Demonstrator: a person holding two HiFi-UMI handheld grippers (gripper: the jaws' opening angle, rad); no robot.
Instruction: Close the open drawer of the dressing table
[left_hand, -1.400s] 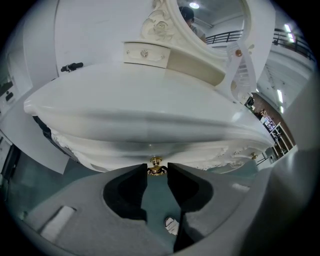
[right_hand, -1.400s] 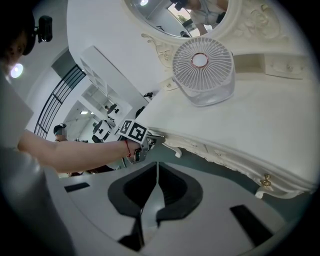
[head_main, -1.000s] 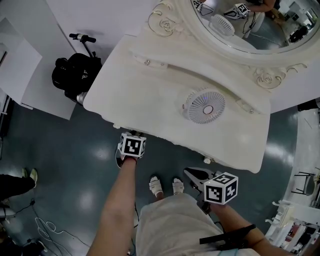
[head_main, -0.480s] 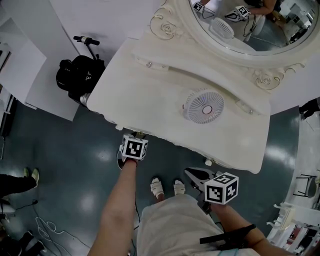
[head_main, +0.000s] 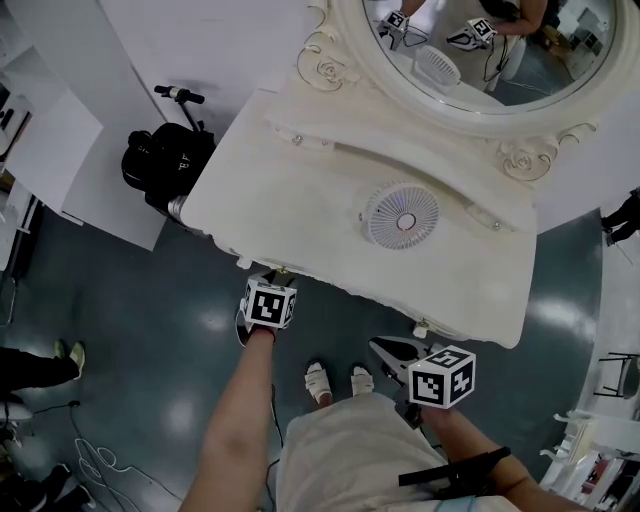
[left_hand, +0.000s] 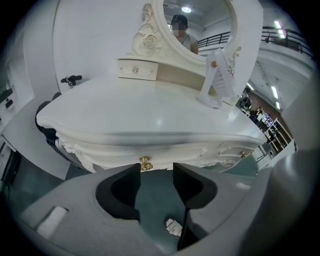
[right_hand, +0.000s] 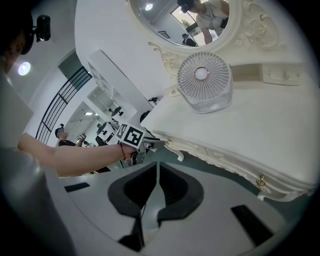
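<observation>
The dressing table (head_main: 300, 190) stands cream-white on a dark green floor (head_main: 150, 310), with a small round fan (head_main: 402, 214) upright on its surface and an oval mirror (head_main: 470, 50) rising behind it. The drawer (left_hand: 150, 152) sits under the front edge of the surface, and from both the head view and the left gripper view its carved face lies in line with the rest of the front, not sticking out. The left gripper (left_hand: 156, 170) is held just before that front, pointing down at it. Its fingers (left_hand: 131, 187) have just been opening and now stand well apart, gripping nothing. The drawer's brass knob (left_hand: 145, 164) shows just past the tip of the left-hand finger, near it, and only the floor is visible through the gap. The right gripper (right_hand: 156, 165) hangs back from the table beside the person's body, well apart from the front edge. Its fingers (right_hand: 145, 185) are drawn together with only a thin slit between them, holding nothing. A second brass knob (right_hand: 260, 180) shows further along the front.
</observation>
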